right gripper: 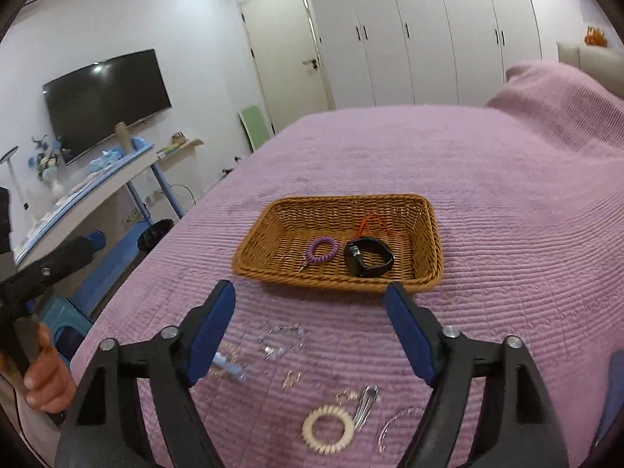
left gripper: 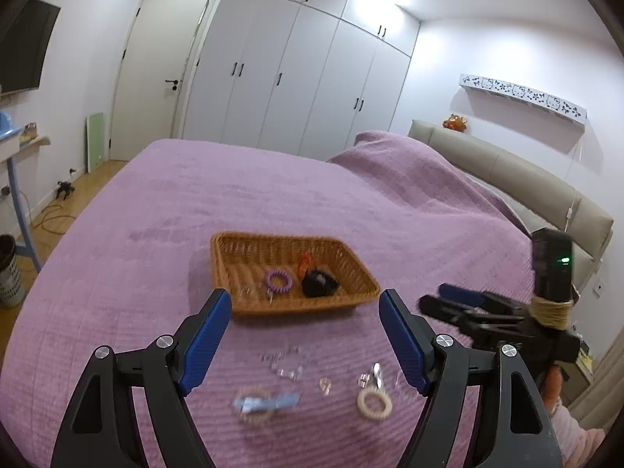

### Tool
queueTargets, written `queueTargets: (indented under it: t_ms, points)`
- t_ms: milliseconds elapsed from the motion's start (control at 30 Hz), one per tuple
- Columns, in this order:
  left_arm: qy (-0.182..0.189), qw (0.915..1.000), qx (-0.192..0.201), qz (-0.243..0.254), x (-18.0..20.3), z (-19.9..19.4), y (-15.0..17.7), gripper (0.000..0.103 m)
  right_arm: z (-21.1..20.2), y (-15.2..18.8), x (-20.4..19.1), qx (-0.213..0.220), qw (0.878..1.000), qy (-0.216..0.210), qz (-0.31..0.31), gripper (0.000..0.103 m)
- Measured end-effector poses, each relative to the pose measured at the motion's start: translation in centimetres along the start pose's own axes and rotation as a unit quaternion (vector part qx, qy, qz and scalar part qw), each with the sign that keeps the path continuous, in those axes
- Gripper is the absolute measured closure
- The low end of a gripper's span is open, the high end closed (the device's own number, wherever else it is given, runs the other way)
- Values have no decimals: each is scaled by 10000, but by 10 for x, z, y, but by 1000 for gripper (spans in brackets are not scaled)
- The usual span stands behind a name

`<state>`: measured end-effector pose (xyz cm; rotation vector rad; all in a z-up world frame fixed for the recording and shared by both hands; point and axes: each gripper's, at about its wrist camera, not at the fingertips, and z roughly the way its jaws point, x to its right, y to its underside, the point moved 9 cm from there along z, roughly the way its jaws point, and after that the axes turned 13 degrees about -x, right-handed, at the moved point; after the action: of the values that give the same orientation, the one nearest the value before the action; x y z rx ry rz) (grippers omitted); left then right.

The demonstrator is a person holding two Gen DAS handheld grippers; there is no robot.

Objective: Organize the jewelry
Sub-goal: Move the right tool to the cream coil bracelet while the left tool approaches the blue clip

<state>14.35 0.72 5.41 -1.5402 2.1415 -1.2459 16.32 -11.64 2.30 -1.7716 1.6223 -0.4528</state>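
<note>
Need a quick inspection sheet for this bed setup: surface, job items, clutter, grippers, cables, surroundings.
Surface: purple bedspread, ribbed, mostly flat.
Job's things: wicker basket holds a purple coil band, a black watch and an orange band. Loose on the bedspread: cream coil band, metal hair clip, clear bead bracelet, blue bow, small clear pieces.
Clutter: nothing seen.
Grippers: left gripper and right gripper both open, empty, above the loose pieces.
Cables: cord on the floor.
Surroundings: wardrobe, door, television, desk.
</note>
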Motion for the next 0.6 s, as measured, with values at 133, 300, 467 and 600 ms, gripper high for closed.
queueTargets:
  t_ms: [133, 300, 467, 600]
  points:
    - [-114, 9998, -130, -104, -17, 0, 31, 24, -11, 25, -5, 90, 9995, 245, -157, 21]
    - [-193, 9986, -263, -417, -49, 5, 65, 24, -17, 61, -1, 148, 9980, 587, -184, 21]
    - [-156, 9978, -393, -513, -63, 15, 89, 24, 0, 95, 19, -157, 9985, 489, 169, 30]
    - [-141, 9974, -528, -460, -65, 28, 106, 24, 23, 118, 33, -464, 9972, 277, 520, 42]
